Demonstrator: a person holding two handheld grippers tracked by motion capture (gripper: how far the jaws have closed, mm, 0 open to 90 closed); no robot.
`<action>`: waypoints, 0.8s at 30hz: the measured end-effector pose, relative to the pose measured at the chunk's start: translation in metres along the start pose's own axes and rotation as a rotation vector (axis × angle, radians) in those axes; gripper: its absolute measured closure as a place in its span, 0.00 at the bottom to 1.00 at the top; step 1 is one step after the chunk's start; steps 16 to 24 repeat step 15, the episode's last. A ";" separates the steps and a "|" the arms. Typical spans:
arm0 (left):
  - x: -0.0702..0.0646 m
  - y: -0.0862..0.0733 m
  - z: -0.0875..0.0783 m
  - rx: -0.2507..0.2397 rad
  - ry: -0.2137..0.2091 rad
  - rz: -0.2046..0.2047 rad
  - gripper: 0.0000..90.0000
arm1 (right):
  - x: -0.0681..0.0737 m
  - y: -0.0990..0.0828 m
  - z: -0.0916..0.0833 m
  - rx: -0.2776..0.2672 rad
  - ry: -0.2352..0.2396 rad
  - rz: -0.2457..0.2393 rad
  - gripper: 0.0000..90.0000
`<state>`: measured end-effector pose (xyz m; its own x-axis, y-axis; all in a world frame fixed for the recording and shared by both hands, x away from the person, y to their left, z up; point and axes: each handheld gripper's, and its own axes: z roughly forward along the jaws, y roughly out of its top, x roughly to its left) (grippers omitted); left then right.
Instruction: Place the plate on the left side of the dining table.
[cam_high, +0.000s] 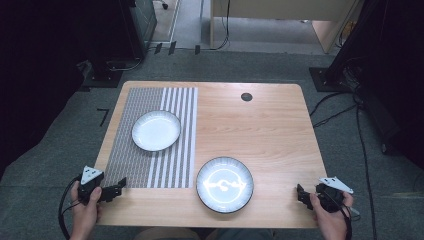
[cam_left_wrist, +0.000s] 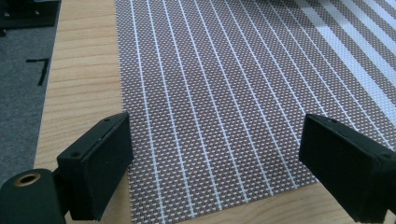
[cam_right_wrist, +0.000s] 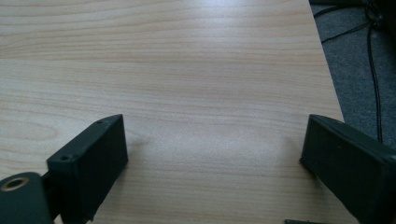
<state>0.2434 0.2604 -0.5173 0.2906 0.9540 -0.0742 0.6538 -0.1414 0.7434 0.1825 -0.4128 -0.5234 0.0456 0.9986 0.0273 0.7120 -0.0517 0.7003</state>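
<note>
A white plate (cam_high: 156, 130) with a dark rim lies on a striped woven placemat (cam_high: 127, 160) at the table's left. A second plate (cam_high: 224, 184), ribbed and dark-rimmed, sits on bare wood near the front edge. My left gripper (cam_high: 120, 186) rests at the front left corner, open and empty. In the left gripper view that gripper (cam_left_wrist: 215, 144) hovers over the near edge of the placemat (cam_left_wrist: 215, 84). My right gripper (cam_high: 301, 194) is at the front right corner. In the right gripper view, the right gripper (cam_right_wrist: 215, 140) stands open over bare table (cam_right_wrist: 187, 70) with nothing between the jaws.
A small black round grommet (cam_high: 246, 97) sits in the wooden tabletop (cam_high: 270, 130) near its far edge. Cables (cam_high: 365, 150) run over the grey carpet to the right, also shown as cables (cam_right_wrist: 373, 70) past the table's edge. A wooden desk (cam_high: 280, 20) stands behind.
</note>
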 end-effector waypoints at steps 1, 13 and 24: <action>0.000 0.000 0.000 0.000 0.001 0.000 0.11 | 0.001 -0.001 0.001 -0.004 0.003 -0.002 0.05; 0.000 0.000 0.000 -0.001 -0.005 -0.006 0.11 | 0.003 -0.008 0.002 -0.051 -0.008 0.012 0.00; 0.001 0.000 0.000 -0.001 -0.005 -0.006 0.11 | 0.003 -0.008 0.002 -0.052 -0.012 0.016 0.00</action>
